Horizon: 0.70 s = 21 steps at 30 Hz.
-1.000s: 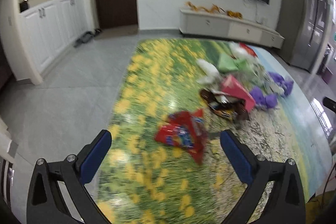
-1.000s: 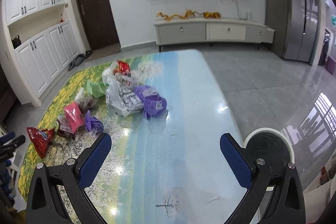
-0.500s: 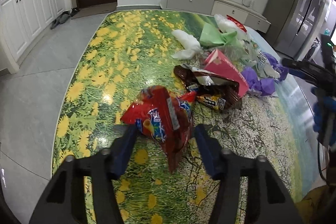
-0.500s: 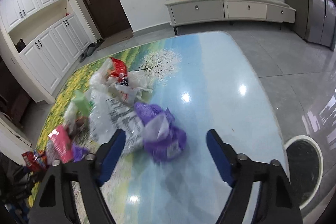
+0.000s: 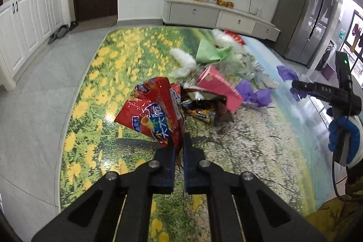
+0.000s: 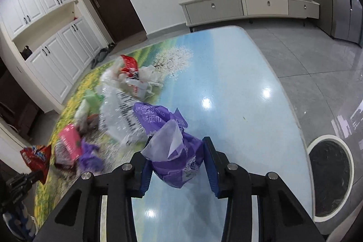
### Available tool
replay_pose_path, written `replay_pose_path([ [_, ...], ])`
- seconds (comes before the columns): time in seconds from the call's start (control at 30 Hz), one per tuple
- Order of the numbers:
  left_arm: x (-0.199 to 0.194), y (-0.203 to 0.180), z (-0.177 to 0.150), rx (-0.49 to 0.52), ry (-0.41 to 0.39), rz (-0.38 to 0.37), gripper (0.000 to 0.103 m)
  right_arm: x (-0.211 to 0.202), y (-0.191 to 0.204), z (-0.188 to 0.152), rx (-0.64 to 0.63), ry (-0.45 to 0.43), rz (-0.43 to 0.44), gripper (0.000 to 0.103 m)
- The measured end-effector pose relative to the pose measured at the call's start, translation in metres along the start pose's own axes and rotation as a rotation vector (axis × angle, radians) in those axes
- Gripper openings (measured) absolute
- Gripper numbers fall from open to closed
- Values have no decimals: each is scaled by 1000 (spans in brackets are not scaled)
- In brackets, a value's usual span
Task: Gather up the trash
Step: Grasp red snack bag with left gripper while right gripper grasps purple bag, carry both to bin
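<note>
My left gripper (image 5: 179, 147) is shut on the lower edge of a red snack bag (image 5: 152, 115), which stands up off the flower-print table (image 5: 90, 87). My right gripper (image 6: 178, 166) has a crumpled purple tissue wrapper (image 6: 181, 162) between its blue pads (image 6: 209, 162). Its jaws are closing, and both pads touch the wrapper's sides. The right wrist view also shows the red snack bag (image 6: 37, 157) at the far left.
A trash pile lies mid-table: pink box (image 5: 219, 87), green paper (image 5: 211, 52), brown and gold wrappers (image 5: 202, 113), purple wrappers (image 5: 256, 94), clear plastic bag (image 6: 118, 112). A round bin with a black liner (image 6: 329, 176) stands on the floor right of the table.
Both grippers went from wide open to closed in. The left one reached the red bag and pinched it upright. The right one moved left and down over the purple wrapper.
</note>
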<state>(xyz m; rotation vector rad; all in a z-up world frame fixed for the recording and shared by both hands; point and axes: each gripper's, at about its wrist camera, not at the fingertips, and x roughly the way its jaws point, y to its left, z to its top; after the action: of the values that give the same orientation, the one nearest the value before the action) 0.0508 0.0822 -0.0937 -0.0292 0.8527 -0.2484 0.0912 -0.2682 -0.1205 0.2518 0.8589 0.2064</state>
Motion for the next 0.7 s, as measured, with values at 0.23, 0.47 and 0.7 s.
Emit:
replay_pose_path([
  [0.23, -28, -43, 16, 144, -74, -47, 4, -69, -18, -27, 29, -102, -34, 38],
  [0.47, -18, -158, 59, 411, -99, -235, 4, -137, -91, -42, 158, -179, -200, 38],
  [0.7, 27, -302, 94, 598, -11, -453, 5, -159, -182, -52, 291, -167, -347, 38],
])
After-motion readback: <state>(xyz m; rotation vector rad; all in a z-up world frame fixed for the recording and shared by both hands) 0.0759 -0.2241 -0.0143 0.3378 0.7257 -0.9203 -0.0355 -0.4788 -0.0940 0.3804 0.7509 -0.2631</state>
